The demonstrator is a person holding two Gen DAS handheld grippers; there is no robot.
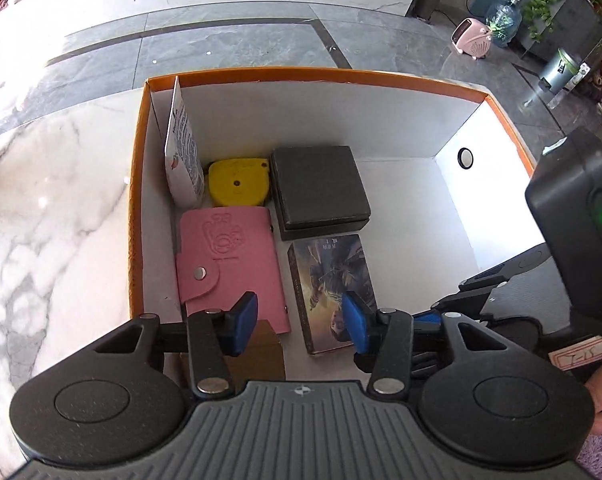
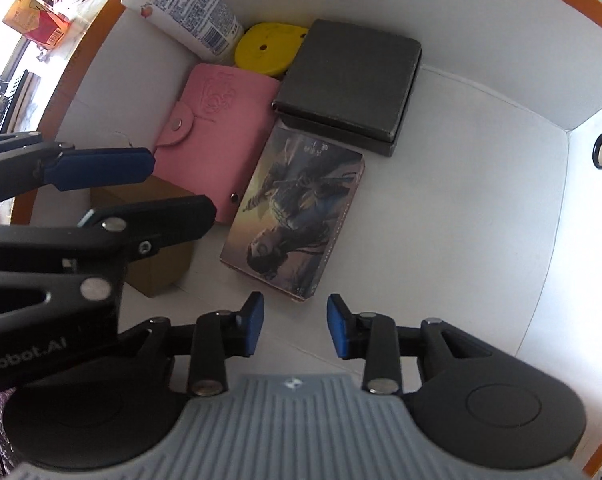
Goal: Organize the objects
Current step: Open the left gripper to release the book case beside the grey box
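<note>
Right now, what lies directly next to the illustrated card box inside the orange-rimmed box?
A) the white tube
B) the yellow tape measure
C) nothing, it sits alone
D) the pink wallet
D: the pink wallet lies flat alongside the illustrated card box, their long edges side by side.

Bright daylight, heavy fisheye bend at the edges.
We see glare whitening the veined white marble tabletop (image 1: 41, 208) and the orange-rimmed white cardboard box's right wall (image 2: 573, 264); we note soft blur on the near black gripper arm (image 2: 81, 248) at left.
</note>
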